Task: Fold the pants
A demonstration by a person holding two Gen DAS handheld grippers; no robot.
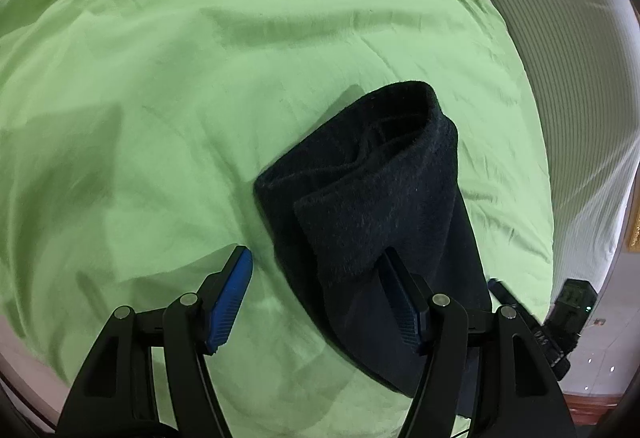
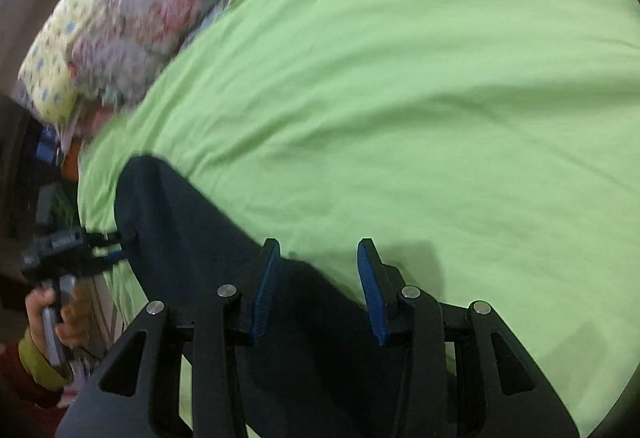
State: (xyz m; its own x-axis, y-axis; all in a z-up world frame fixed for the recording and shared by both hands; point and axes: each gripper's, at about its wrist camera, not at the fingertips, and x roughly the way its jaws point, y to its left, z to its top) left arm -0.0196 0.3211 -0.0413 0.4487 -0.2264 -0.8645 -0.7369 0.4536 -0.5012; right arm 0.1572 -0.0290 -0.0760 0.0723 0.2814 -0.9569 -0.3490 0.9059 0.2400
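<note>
The dark navy pants (image 1: pixel 372 194) lie folded on the green bedsheet (image 1: pixel 200 78), a thick rolled fold at the far end. My left gripper (image 1: pixel 320 262) is open; its right pad (image 1: pixel 400 302) rests against the pants' near edge and its left pad (image 1: pixel 232 298) is over bare sheet. In the right wrist view the pants (image 2: pixel 192 238) stretch from lower centre to the left. My right gripper (image 2: pixel 318 258) is open above the pants' edge, holding nothing. The left gripper (image 2: pixel 116 248) shows at the pants' far left end.
A floral pillow and bedding (image 2: pixel 120 22) lie at the bed's head. A striped grey mattress side (image 1: pixel 568 78) borders the sheet on the right. The other gripper's black body (image 1: pixel 560 322) shows at the lower right. The person's hand (image 2: pixel 48 314) holds the left tool.
</note>
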